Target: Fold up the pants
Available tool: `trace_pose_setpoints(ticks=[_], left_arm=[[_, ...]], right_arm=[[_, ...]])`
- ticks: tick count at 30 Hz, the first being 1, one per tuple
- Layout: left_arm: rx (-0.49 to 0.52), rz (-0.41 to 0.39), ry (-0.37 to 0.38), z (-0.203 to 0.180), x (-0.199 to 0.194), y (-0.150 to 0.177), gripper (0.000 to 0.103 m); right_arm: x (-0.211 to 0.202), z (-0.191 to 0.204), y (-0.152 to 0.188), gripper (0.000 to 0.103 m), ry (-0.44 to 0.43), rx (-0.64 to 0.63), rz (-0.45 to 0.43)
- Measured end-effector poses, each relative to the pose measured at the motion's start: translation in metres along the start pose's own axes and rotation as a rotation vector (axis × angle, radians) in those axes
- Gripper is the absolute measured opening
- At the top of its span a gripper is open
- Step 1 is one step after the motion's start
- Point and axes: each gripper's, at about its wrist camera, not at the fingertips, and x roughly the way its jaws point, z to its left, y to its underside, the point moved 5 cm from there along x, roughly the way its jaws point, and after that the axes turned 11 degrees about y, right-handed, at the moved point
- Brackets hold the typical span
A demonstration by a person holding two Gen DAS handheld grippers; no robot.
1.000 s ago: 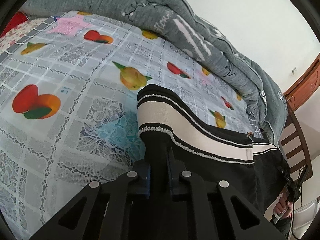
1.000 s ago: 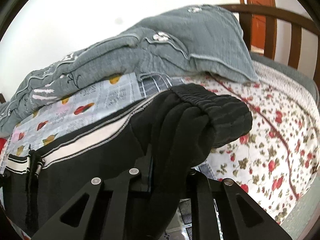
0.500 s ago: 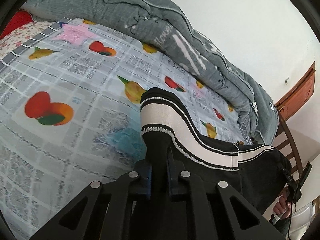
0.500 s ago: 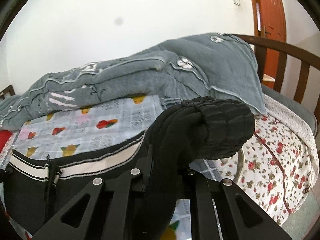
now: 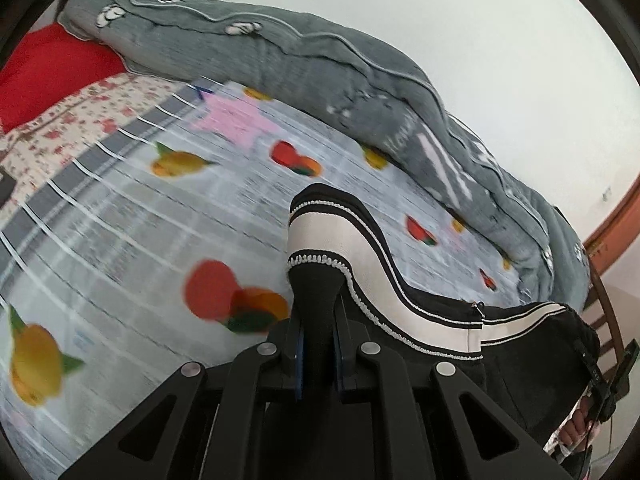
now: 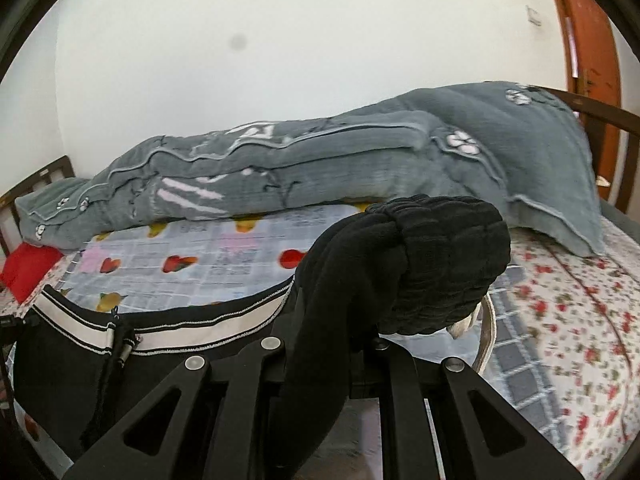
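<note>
- While both grippers hold it off the bed, the pair of black pants point(image 5: 536, 360) hangs stretched between them, with its long axis running from one gripper across to the other.
- The left gripper point(image 5: 318, 354) is clamped nearly closed on 1 end of the pants; black cloth fills the narrow gap between its 2 blue-lined fingers point(image 5: 299, 360).
- Directly ahead of the left gripper's fingertips that end stands up as a hem, black with a broad white band point(image 5: 320, 236) edged in white stitching.
- From there the white band sweeps away to the left gripper's right and slightly downward, toward the far lower right of its view, where a hand point(image 5: 576, 426) shows at the frame edge.
- The right gripper point(image 6: 326, 356) is likewise squeezed almost shut on black cloth, which rises between its fingers.
- Just ahead and to the right of the right gripper's tips, the gathered, ribbed end of the pants point(image 6: 444, 264) bulges in a thick roll and droops over to that side.
- To the right gripper's left, the rest of the pants runs off sideways, its white band point(image 6: 192, 330) level and a black drawstring point(image 6: 120, 344) dangling from it.
- Beyond and below both grippers lies a fruit-print sheet point(image 5: 120, 248), with a grey quilt point(image 6: 320, 168) heaped along its far side.
- To the right gripper's right lies a floral sheet point(image 6: 568, 320).
</note>
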Motion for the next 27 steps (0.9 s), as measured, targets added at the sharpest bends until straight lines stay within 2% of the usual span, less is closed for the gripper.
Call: trace_pose_setpoints(ticks=[6, 10, 15, 17, 21, 25, 27], left_arm=[[-0.012, -0.013, -0.04, 0.027, 0.007, -0.027, 0.01], [-0.011, -0.006, -0.064, 0.038, 0.023, -0.036, 0.011], [-0.028, 0.032, -0.109, 0.052, 0.04, -0.034, 0.015], [-0.044, 0.045, -0.128, 0.059, 0.042, -0.031, 0.022], [-0.07, 0.06, -0.138, 0.065, 0.037, -0.026, 0.024], [-0.061, 0.073, -0.15, 0.063, 0.022, -0.014, 0.024], [-0.062, 0.072, -0.155, 0.064, 0.011, -0.005, 0.029]], right_arm=[[0.028, 0.023, 0.002, 0.012, -0.03, -0.005, 0.022], [0.051, 0.022, 0.015, 0.012, -0.005, -0.017, 0.063], [0.086, 0.008, 0.049, 0.017, 0.059, -0.033, 0.194], [0.098, 0.001, 0.067, 0.02, 0.056, -0.017, 0.269], [0.093, -0.01, 0.077, 0.032, 0.049, 0.013, 0.292], [0.079, -0.016, 0.078, 0.037, 0.074, 0.003, 0.292], [0.071, -0.016, 0.075, 0.037, 0.09, -0.013, 0.281]])
